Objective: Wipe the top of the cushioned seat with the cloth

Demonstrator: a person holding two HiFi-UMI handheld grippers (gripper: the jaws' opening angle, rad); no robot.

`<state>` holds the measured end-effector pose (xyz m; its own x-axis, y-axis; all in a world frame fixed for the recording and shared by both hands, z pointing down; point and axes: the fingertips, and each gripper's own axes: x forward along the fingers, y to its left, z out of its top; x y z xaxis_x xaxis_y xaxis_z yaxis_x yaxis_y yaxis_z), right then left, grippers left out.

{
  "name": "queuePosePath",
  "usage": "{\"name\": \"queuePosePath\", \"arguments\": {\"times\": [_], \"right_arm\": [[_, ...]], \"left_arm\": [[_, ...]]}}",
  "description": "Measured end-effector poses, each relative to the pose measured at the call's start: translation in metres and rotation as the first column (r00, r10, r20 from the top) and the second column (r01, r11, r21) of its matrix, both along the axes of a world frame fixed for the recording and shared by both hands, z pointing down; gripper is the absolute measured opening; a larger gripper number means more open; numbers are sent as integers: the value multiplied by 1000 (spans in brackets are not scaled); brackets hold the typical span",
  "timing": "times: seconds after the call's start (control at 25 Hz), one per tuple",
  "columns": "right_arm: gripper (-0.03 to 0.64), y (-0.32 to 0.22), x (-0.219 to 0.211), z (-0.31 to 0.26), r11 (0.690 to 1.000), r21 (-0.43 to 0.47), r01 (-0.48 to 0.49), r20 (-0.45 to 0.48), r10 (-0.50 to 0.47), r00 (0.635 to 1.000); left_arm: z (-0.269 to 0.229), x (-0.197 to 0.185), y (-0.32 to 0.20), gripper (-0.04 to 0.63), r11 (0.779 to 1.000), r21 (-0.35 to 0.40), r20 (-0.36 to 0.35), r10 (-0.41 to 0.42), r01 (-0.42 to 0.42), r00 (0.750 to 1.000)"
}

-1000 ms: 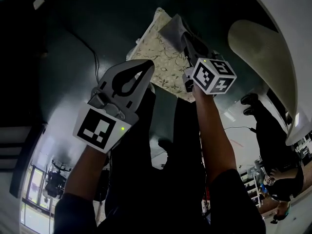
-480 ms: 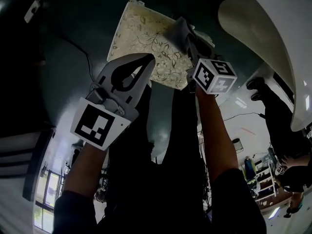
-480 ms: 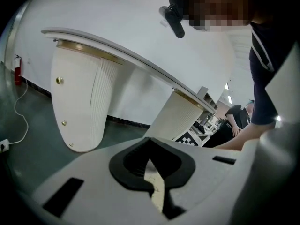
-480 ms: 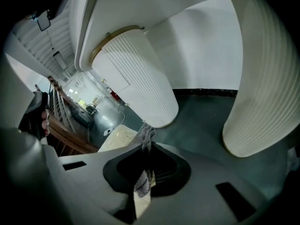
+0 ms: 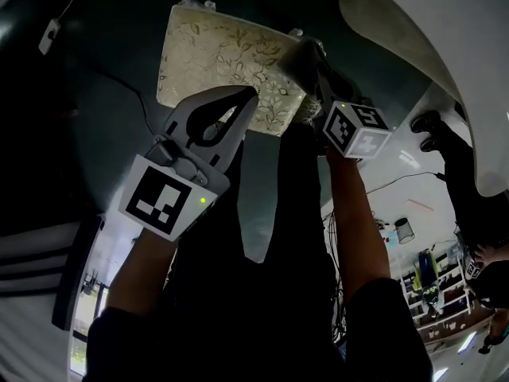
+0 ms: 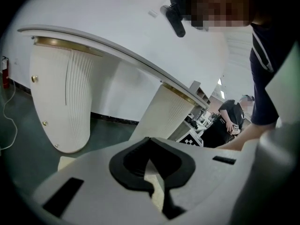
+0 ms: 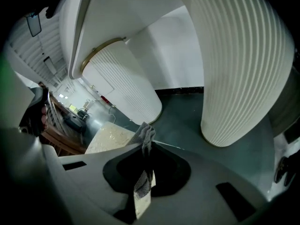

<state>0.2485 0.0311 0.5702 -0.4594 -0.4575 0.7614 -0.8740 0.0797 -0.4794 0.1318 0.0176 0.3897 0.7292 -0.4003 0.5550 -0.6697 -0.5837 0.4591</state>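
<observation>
The cushioned seat (image 5: 223,54), cream with a floral print, stands on the dark green floor at the top of the head view. My right gripper (image 5: 316,68) is shut on the grey cloth (image 5: 299,52), which bunches at the seat's right edge. In the right gripper view the cloth (image 7: 143,139) sticks up between the closed jaws, with the seat (image 7: 110,136) just beyond. My left gripper (image 5: 250,93) is shut on nothing and hovers over the seat's near edge. A strip of the seat (image 6: 65,162) shows past it in the left gripper view.
A large white tabletop (image 5: 429,46) curves over the right side, carried on ribbed white pedestals (image 7: 239,69) (image 6: 61,97). A cable (image 5: 119,78) trails across the floor left of the seat. A person (image 5: 469,205) stands at the far right.
In the head view the seat has slid left and turned squarer to me. The cloth in my right gripper now sits at its right edge. The left gripper stays shut.
</observation>
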Motion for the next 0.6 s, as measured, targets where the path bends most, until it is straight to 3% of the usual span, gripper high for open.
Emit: {"name": "queuePosePath", "arguments": {"times": [0.36,0.6], "right_arm": [[32,28,45,6,999,-36,-32,-29,31,999],[32,27,44,-18,1000,-21,-3,-54,2,999]], "left_arm": [[5,25,9,8,1000,-9,-4,4,-4,1000],[-3,8,15,7,999,-8,-40,-31,31,999]]}}
